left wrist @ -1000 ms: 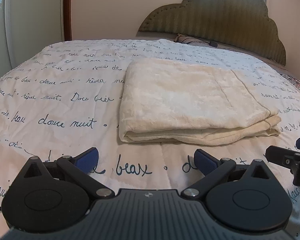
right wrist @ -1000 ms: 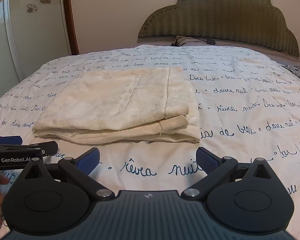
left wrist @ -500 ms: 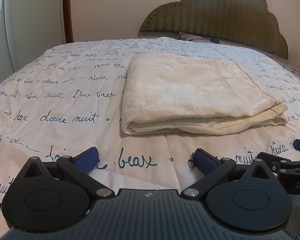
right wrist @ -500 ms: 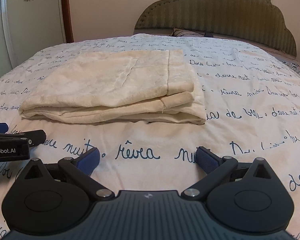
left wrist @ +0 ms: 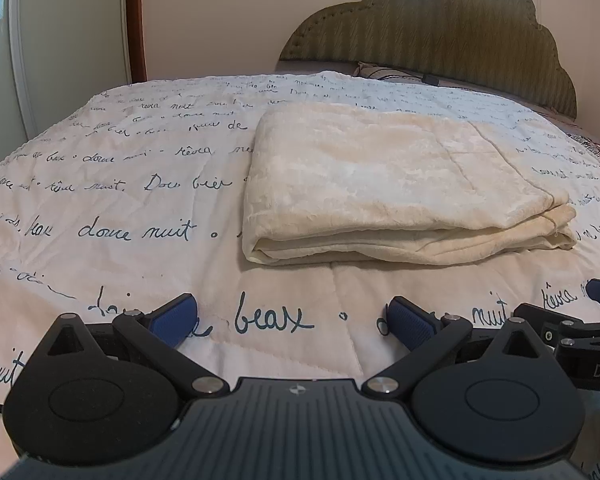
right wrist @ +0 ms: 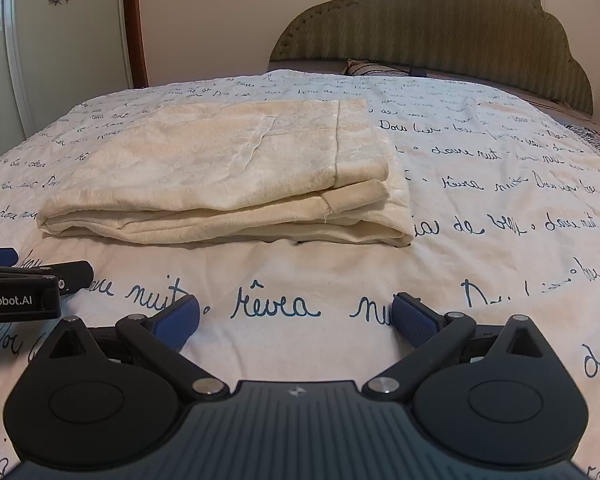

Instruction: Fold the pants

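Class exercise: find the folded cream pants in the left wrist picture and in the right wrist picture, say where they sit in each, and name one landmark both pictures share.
Left wrist view: the folded pants lie right of centre on the bedspread.
Right wrist view: the folded pants lie left of centre.
Shared landmark: the scalloped green headboard at the top of both pictures.

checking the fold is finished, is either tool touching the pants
Apart. In each wrist view, bare quilt lies between the open left tool, or right tool, and the folded pants.
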A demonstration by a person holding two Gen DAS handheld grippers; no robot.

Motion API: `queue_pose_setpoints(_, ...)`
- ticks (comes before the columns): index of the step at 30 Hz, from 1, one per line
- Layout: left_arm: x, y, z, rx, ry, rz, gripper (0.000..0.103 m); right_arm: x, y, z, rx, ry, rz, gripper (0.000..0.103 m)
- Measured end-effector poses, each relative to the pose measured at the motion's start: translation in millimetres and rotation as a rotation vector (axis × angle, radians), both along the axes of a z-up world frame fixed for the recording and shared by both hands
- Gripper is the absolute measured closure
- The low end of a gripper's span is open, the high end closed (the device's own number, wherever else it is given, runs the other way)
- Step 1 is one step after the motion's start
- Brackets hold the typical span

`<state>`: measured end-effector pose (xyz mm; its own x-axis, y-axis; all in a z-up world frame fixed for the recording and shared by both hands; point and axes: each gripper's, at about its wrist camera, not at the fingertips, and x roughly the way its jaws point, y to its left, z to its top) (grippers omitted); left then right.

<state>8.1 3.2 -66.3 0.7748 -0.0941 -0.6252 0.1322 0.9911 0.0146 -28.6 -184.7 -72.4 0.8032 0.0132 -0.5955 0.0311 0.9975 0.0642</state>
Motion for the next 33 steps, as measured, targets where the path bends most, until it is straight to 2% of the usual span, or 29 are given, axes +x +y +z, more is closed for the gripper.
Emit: queue_pose_setpoints(33,-1.6,-1.4,-2.0,0.011,-0.009,0.003,0.0,-0.1,1.1,-3.5,-0.003,-0.011,-0.007,0.0)
